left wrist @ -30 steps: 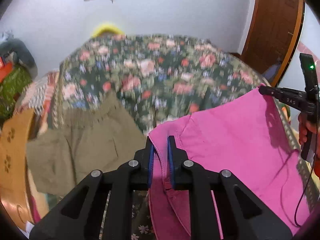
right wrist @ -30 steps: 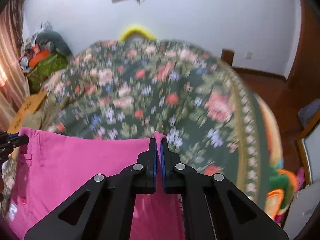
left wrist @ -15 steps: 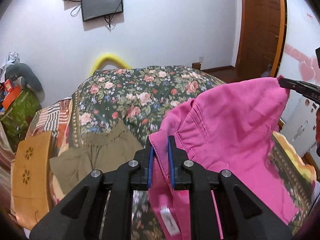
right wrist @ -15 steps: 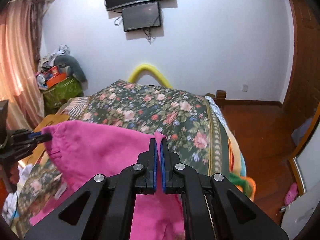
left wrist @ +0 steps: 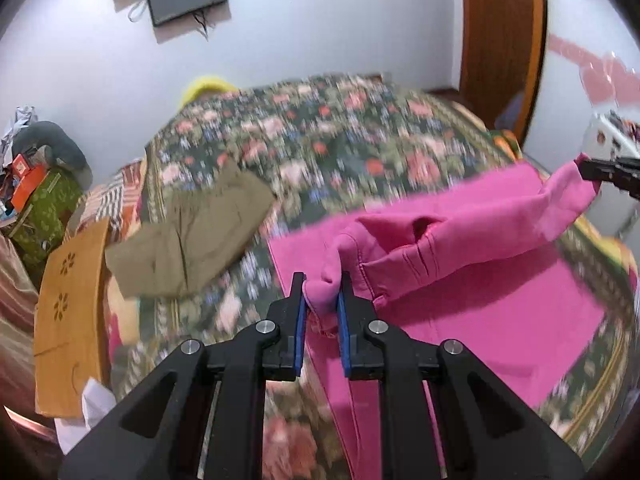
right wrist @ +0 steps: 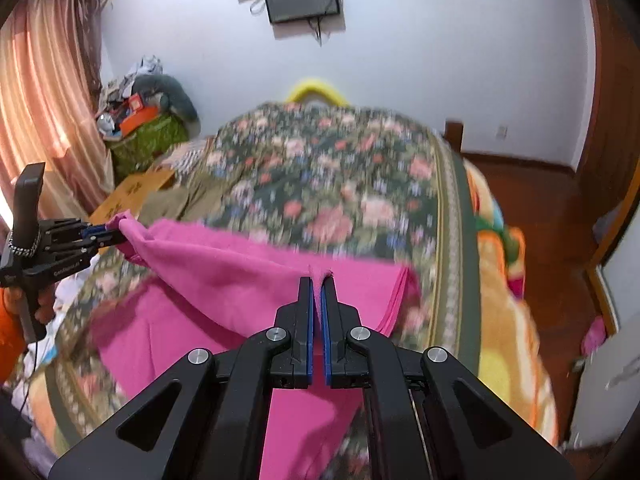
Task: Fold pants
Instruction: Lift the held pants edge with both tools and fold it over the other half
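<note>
Two claws — left claw [left wrist: 322, 296], right claw [right wrist: 317, 294] — pinch pink pants [left wrist: 460, 248] corners.

The room is bright, with warm light glowing through the curtain [right wrist: 48, 92]. The flowery bed [left wrist: 340, 140] looks smeared and blurry. Edges bend round, and the corners are dark.

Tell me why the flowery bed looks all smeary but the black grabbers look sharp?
In the left wrist view the floral bedspread is smeared by motion blur, while the left gripper rides with the camera, so it looks crisp. In the right wrist view, same: blurred bedspread, sharp right gripper pinching the pink pants. The fisheye lens bends walls in both.
</note>
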{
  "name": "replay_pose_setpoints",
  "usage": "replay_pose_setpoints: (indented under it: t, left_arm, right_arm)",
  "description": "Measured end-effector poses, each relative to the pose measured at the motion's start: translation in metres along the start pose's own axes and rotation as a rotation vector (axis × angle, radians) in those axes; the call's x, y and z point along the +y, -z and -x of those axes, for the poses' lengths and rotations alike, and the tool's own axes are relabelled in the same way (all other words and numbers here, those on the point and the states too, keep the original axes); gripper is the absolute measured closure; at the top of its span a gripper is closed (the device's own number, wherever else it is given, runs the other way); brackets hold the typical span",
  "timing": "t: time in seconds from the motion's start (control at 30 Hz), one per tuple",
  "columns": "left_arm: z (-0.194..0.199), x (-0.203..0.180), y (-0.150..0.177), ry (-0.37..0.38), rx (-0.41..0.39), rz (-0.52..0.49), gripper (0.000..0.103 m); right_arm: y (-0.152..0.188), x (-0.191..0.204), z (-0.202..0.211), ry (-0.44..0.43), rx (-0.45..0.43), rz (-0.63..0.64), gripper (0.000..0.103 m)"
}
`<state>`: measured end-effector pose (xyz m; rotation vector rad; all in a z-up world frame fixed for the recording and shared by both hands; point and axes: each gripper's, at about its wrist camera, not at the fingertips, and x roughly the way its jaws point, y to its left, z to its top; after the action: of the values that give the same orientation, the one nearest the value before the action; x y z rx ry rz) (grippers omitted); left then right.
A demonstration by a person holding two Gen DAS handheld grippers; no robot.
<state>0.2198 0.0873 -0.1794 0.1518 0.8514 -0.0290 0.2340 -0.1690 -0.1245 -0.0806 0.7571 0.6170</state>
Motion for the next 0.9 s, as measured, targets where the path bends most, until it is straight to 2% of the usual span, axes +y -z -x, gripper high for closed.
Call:
replay_pose_setpoints:
  t: [0.13, 0.27, 0.47, 0.57, 0.6, 0.63, 0.7, 0.77, 0.9]
  left_arm:
    - [-0.003, -0.011, 0.031, -0.010, 0.048, -0.032, 0.088]
    - [0.001, -0.011, 0.057, 0.014, 0.087, -0.011, 0.088]
    - [0.008, -0.007, 0.070, 0.013, 0.117, 0.010, 0.087]
    - [0.014, -0.001, 0.071, 0.035, 0.151, 0.031, 0.087]
    - [0.016, 0.001, 0.072, 0.038, 0.163, 0.036, 0.087]
    - [0.019, 0.002, 0.072, 0.032, 0.168, 0.038, 0.087]
    - [0.028, 0.004, 0.072, 0.023, 0.161, 0.038, 0.087]
    - [0.037, 0.004, 0.069, 0.031, 0.149, 0.042, 0.084]
    - [0.055, 0.000, 0.057, 0.041, 0.103, 0.051, 0.066]
  right_arm:
    - [0.035, 0.001, -0.009, -0.009, 0.074, -0.013, 0.100]
    - [0.067, 0.004, -0.016, -0.007, 0.135, -0.018, 0.100]
    - [0.093, 0.014, -0.015, 0.010, 0.201, 0.009, 0.099]
    - [0.095, 0.017, -0.006, 0.055, 0.219, 0.038, 0.087]
    - [0.095, 0.018, -0.003, 0.067, 0.221, 0.045, 0.078]
    - [0.094, 0.019, 0.001, 0.073, 0.217, 0.050, 0.071]
    - [0.094, 0.022, 0.012, 0.076, 0.192, 0.057, 0.064]
    - [0.091, 0.029, 0.022, 0.066, 0.165, 0.070, 0.060]
    - [0.083, 0.050, 0.024, 0.012, 0.147, 0.108, 0.058]
